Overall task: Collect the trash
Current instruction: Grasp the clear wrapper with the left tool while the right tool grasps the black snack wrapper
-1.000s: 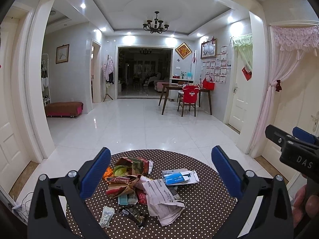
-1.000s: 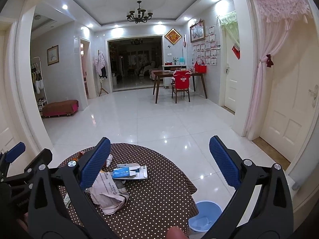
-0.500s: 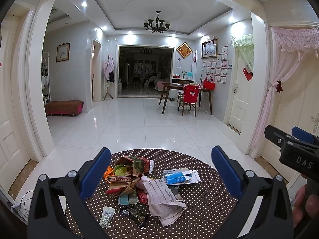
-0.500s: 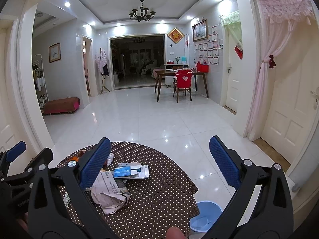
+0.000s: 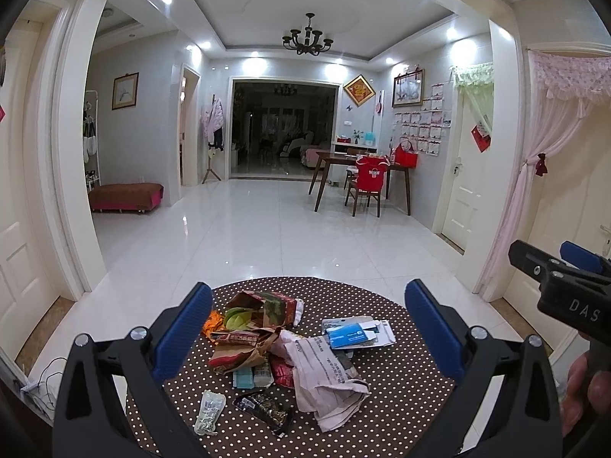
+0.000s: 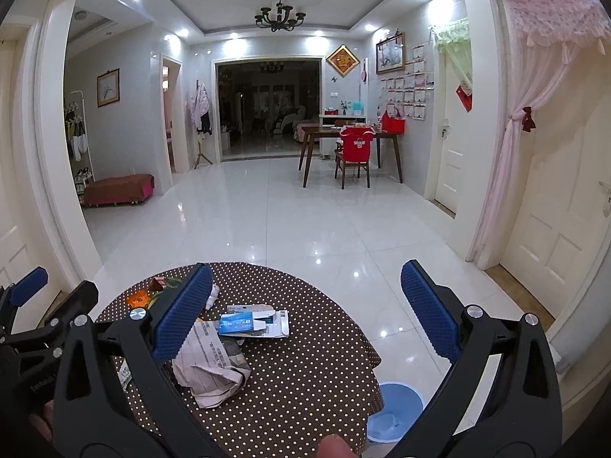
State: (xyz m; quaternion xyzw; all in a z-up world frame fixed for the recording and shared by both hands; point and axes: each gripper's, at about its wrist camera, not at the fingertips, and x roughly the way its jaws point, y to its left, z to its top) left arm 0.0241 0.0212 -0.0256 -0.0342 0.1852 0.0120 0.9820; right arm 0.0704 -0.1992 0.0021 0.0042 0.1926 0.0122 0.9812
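Here we are holding both the left gripper [image 5: 307,328] and right gripper [image 6: 305,307] wide apart, empty, above the trash pile [image 5: 282,347] on the polka-dot table [image 5: 401,393].

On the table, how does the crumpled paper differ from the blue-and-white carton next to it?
The crumpled paper is a wrinkled, pale printed sheet bunched into a loose heap; the blue-and-white carton is stiff card pressed flat with its flaps open. The paper is the larger and lies nearer the cameras; the carton lies farther back. Both rest on the dotted tablecloth, ungripped, and the two overlap at one edge.
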